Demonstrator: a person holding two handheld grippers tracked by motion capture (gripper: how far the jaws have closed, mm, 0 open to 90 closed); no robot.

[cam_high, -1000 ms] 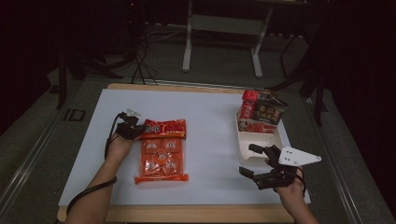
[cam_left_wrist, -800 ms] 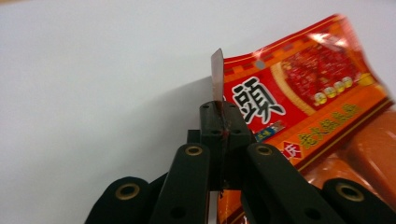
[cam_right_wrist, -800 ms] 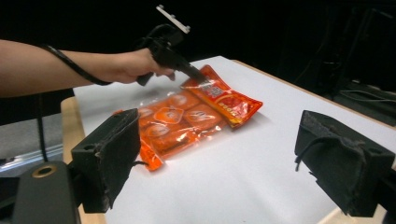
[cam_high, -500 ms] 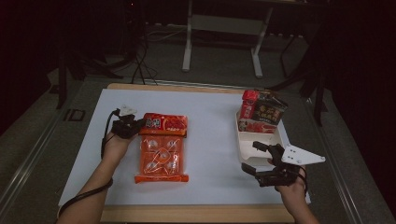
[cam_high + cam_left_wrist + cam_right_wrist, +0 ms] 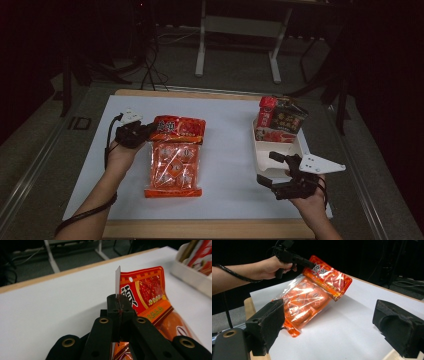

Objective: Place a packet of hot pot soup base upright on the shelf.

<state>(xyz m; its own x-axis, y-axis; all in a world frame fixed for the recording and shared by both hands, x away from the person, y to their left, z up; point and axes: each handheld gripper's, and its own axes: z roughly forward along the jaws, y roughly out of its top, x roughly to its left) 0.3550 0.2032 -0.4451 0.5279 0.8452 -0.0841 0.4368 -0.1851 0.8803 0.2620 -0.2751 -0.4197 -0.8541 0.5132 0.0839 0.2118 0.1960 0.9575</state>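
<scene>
Jaws pinch snack bag [image 5: 175, 157] corner, left hand [image 5: 121, 154] raised

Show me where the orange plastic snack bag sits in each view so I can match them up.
High view: orange plastic snack bag left of centre, its top corner pinched by the left gripper.
Left gripper view: right of centre, its edge clamped between the jaws.
Right gripper view: upper centre, top end lifted.
Shared landmark: white tabletop.
</scene>
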